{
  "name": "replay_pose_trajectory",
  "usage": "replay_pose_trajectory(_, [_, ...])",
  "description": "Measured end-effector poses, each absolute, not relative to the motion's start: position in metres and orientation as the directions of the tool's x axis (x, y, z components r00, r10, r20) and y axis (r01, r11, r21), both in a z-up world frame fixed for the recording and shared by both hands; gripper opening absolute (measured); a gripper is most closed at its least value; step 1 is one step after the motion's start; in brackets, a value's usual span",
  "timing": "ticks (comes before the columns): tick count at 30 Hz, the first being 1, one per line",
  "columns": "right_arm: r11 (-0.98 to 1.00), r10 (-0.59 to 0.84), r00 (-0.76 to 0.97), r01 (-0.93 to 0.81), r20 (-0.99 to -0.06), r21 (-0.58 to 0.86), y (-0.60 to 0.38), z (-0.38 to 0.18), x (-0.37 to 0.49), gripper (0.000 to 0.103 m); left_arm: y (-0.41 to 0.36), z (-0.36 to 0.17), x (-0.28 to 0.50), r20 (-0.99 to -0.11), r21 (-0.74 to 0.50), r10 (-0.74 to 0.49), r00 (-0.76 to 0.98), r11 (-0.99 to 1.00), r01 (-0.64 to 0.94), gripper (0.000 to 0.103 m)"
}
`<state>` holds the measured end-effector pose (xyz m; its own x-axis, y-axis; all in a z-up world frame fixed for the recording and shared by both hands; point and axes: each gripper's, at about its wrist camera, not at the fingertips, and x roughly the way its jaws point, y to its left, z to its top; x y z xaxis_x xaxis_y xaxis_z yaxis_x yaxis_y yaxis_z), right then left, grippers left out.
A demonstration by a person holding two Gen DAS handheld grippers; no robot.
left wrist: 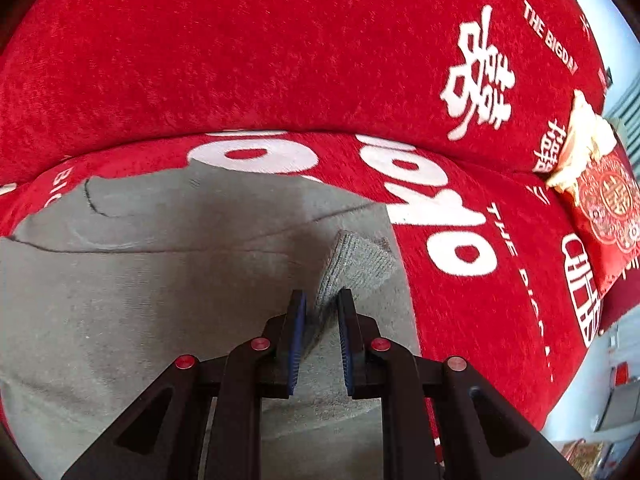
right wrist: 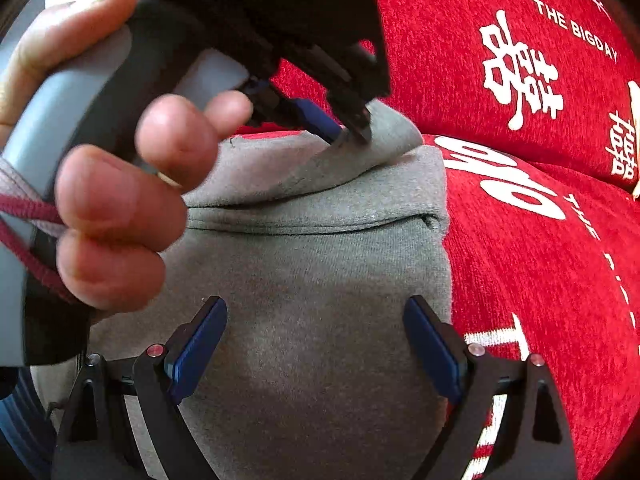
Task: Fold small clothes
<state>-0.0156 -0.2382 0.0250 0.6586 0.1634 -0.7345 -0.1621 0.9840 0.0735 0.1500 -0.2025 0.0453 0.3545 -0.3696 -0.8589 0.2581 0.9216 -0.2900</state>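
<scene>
- Sofa (left wrist: pixel 240 60), red with white lettering, fills both views; its cover is the work surface, and a red-and-cream cushion (left wrist: pixel 600 184) sits well off to one side.
- Grey garment (right wrist: pixel 320 300), a small knitted top by the look of it, lies spread on the seat. In the right wrist view one fold edge already runs straight across it, so at least one panel looks turned in; body lies flat with few wrinkles.
- Sleeve (right wrist: pixel 380 144) is lifted clear of the body and carried over it. My reading: the sleeve fold is in hand, not yet laid down.
- Left gripper (left wrist: pixel 322 300) is clamped on the ribbed cuff (left wrist: pixel 356 260), which stands up between the blue pads. The person's hand (right wrist: pixel 120 208) on its handle shows in the right wrist view.
- Right gripper (right wrist: pixel 316 312) hovers above the body, pads wide apart, nothing between them.
- Left to do, as judged: lay the sleeve, smooth, then fold the body over.
</scene>
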Motion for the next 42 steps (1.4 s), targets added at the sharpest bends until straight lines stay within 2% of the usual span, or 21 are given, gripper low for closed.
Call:
replay_pose_trajectory(5, [0.983, 0.171, 0.661, -0.167, -0.730, 0.079, -0.238, 0.024, -0.016, 0.092, -0.197, 0.037, 0.150, -0.836, -0.397, -0.474, 0.276, 0.870, 0.292, 0.018])
replay_pose_trajectory(7, [0.981, 0.183, 0.662, -0.168, -0.727, 0.094, -0.240, 0.023, -0.016, 0.092, -0.195, 0.038, 0.150, -0.847, -0.401, -0.474, 0.238, 0.866, 0.299, 0.047])
replay_pose_trajectory(8, [0.981, 0.186, 0.664, -0.167, -0.724, 0.099, -0.241, 0.024, -0.015, 0.092, -0.190, 0.043, 0.146, -0.848, -0.383, -0.464, 0.256, 0.871, 0.307, 0.067])
replay_pose_trajectory(10, [0.979, 0.202, 0.657, -0.166, -0.726, 0.122, -0.245, 0.026, -0.015, 0.092, -0.173, 0.063, 0.136, -0.818, -0.337, -0.444, 0.367, 0.885, 0.320, 0.067])
replay_pose_trajectory(13, [0.982, 0.191, 0.675, -0.123, -0.713, 0.147, -0.256, 0.035, -0.012, 0.093, -0.133, 0.088, 0.127, -0.758, -0.374, -0.480, 0.442, 0.874, 0.309, 0.070])
replay_pose_trajectory(15, [0.986, 0.165, 0.690, -0.089, -0.704, 0.144, -0.261, 0.047, 0.000, 0.093, -0.113, 0.094, 0.124, -0.765, -0.294, -0.400, 0.505, 0.914, 0.279, 0.088])
replay_pose_trajectory(18, [0.985, 0.167, 0.708, -0.093, -0.686, 0.144, -0.252, 0.066, 0.020, 0.093, -0.078, 0.087, 0.127, -0.796, -0.063, -0.131, 0.592, 0.989, 0.134, 0.089])
replay_pose_trajectory(20, [0.982, 0.189, 0.712, -0.127, -0.676, 0.141, -0.235, 0.078, 0.044, 0.093, -0.054, 0.075, 0.133, -0.817, -0.050, -0.071, 0.572, 0.997, 0.052, 0.089])
replay_pose_trajectory(24, [0.972, 0.233, 0.611, -0.165, -0.757, 0.166, -0.202, 0.067, 0.106, 0.092, -0.011, 0.041, 0.142, -0.869, -0.088, -0.052, 0.492, 0.995, -0.049, 0.089])
replay_pose_trajectory(28, [0.995, 0.104, 0.502, -0.046, -0.858, 0.094, -0.218, 0.029, 0.116, 0.092, 0.018, 0.011, 0.129, -0.896, -0.063, -0.039, 0.441, 0.997, -0.041, 0.089])
replay_pose_trajectory(31, [0.996, 0.094, 0.556, -0.058, -0.826, 0.074, -0.240, 0.025, 0.088, 0.092, 0.034, 0.004, 0.110, -0.880, -0.059, -0.052, 0.472, 0.998, 0.000, 0.089])
replay_pose_trajectory(35, [1.000, -0.013, 0.578, -0.001, -0.816, -0.017, -0.240, 0.040, 0.062, 0.093, 0.037, 0.017, 0.103, -0.862, -0.077, -0.068, 0.502, 0.997, 0.003, 0.089])
replay_pose_trajectory(39, [1.000, 0.017, 0.606, -0.007, -0.795, 0.016, -0.221, 0.055, 0.073, 0.095, 0.011, 0.033, 0.106, -0.843, -0.105, -0.125, 0.523, 0.992, 0.067, 0.089])
replay_pose_trajectory(42, [0.998, 0.049, 0.541, -0.057, -0.840, 0.022, -0.199, 0.035, 0.102, 0.098, -0.005, 0.014, 0.129, -0.888, -0.060, -0.089, 0.451, 0.995, 0.078, 0.089])
